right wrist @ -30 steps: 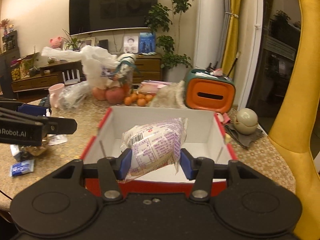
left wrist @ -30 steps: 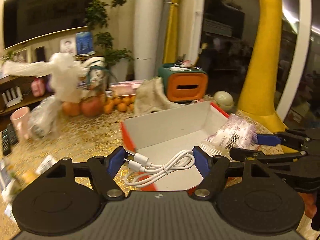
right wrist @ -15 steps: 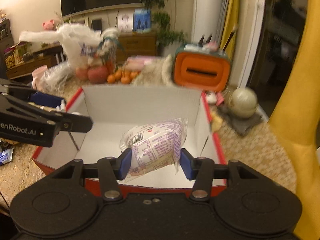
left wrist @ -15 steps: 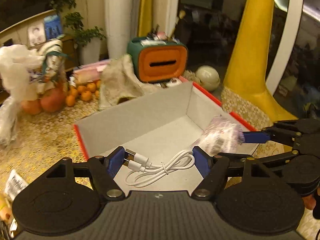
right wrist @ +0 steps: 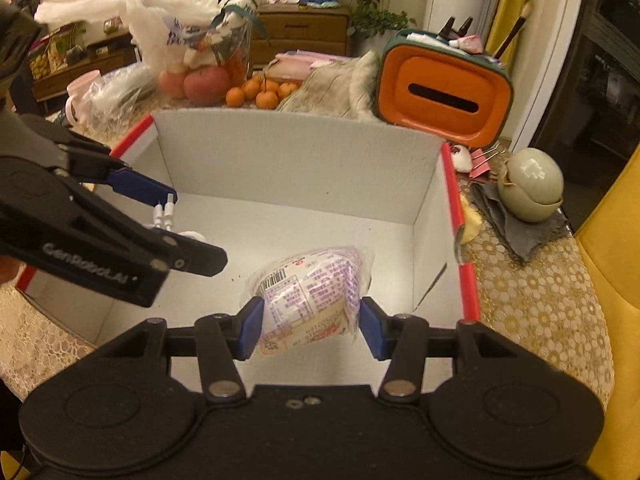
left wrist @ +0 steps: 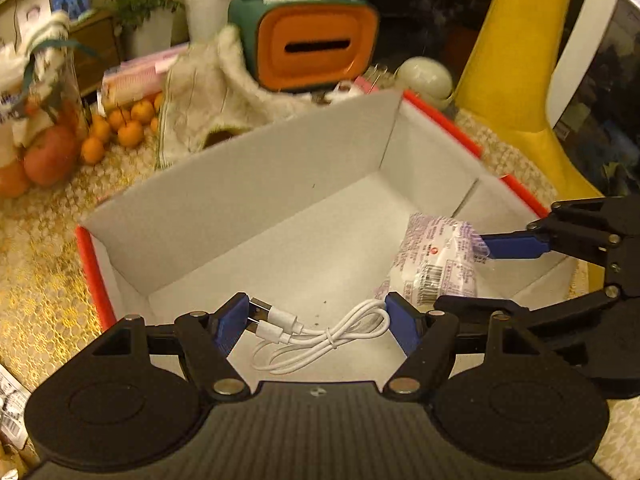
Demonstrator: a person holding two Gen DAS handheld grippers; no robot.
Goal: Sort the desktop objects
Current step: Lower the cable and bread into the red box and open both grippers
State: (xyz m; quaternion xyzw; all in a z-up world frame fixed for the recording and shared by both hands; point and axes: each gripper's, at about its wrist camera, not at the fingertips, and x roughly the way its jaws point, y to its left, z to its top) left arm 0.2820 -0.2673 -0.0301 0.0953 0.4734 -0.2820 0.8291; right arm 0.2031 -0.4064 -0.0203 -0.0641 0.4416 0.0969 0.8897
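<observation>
Snack packet (right wrist: 308, 300) between right hand-held gripper (right wrist: 310, 330) pads

- Left wrist view rides close behind the left gripper (left wrist: 316, 326), angled steeply down into the open white cardboard box with red rim (left wrist: 256, 184).
- Right wrist view sits behind the right gripper (right wrist: 310, 326), angled down likewise.
- Both share the box interior (right wrist: 296, 160) and the orange-fronted green tissue holder (left wrist: 316, 46) beyond.

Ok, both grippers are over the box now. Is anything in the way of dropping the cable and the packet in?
Nothing visible. The white cable in the left gripper and the snack packet in the right gripper both hang over the bare floor of the open box.
</observation>
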